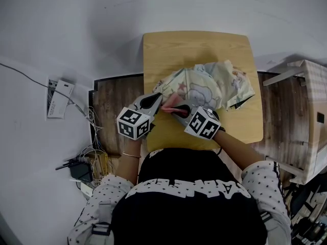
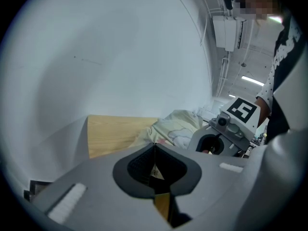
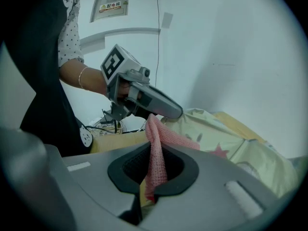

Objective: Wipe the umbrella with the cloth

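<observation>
A crumpled pale umbrella [image 1: 204, 86] with cartoon prints lies on the wooden table [image 1: 194, 45]. It also shows in the left gripper view [image 2: 175, 124] and the right gripper view [image 3: 250, 153]. My right gripper [image 1: 179, 108] is shut on a pink cloth [image 1: 170, 107], which hangs out of its jaws [image 3: 155, 150] as a woven strip [image 3: 168, 136] against the umbrella's near edge. My left gripper [image 1: 161, 97] is shut, its tip [image 3: 180, 113] resting at the umbrella's near-left edge just beside the cloth. Whether it pinches any fabric I cannot tell. The right gripper [image 2: 210, 146] faces it closely.
The table's far half is bare wood. On the floor at the left lie a white device [image 1: 60, 98] and a tangle of cables [image 1: 84, 167]. A light wooden frame [image 1: 306, 121] stands at the right. A white wall runs behind the table.
</observation>
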A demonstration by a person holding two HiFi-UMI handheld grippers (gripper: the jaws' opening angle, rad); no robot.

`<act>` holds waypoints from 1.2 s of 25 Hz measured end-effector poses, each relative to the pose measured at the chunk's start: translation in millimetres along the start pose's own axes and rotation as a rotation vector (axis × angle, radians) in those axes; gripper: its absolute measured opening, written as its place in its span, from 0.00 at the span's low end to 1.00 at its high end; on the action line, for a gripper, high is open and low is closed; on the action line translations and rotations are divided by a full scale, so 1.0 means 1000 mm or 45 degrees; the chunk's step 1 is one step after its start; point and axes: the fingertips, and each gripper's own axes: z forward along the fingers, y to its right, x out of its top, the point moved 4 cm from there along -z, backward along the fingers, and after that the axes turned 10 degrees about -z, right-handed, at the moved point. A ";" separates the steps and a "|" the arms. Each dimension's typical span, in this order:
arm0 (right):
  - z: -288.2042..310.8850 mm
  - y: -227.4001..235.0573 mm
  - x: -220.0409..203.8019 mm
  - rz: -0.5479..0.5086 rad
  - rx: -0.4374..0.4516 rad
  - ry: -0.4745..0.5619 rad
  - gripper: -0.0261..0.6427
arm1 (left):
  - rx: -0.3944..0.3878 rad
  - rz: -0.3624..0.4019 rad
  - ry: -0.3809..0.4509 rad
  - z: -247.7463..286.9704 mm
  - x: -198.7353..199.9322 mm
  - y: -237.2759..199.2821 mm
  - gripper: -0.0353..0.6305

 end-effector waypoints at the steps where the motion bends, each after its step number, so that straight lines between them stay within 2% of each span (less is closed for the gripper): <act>1: -0.002 -0.004 0.000 -0.011 0.025 0.000 0.09 | 0.002 -0.002 0.005 0.000 0.000 0.001 0.06; 4: -0.011 -0.013 0.001 -0.036 0.069 0.009 0.09 | 0.010 -0.004 0.017 -0.001 0.002 0.004 0.06; 9: -0.036 -0.006 0.010 -0.043 0.034 0.072 0.09 | 0.021 -0.010 0.030 0.000 0.004 0.009 0.06; 12: -0.057 0.010 0.017 -0.051 -0.034 0.097 0.09 | 0.027 -0.014 0.038 0.001 0.006 0.013 0.06; 16: -0.082 0.050 0.028 -0.096 -0.200 0.119 0.09 | 0.038 -0.024 0.050 0.002 0.008 0.016 0.06; 19: -0.086 0.081 0.028 -0.235 -0.322 0.042 0.09 | 0.047 -0.038 0.061 0.002 0.010 0.017 0.06; 21: -0.080 0.094 0.021 -0.302 -0.361 -0.041 0.09 | 0.038 -0.040 0.063 0.002 0.010 0.020 0.06; 25: -0.061 0.103 0.008 -0.375 -0.355 -0.152 0.09 | 0.018 -0.058 0.074 0.002 0.010 0.025 0.06; 30: -0.041 0.096 -0.008 -0.451 -0.265 -0.258 0.09 | 0.007 -0.082 0.088 0.002 0.013 0.028 0.06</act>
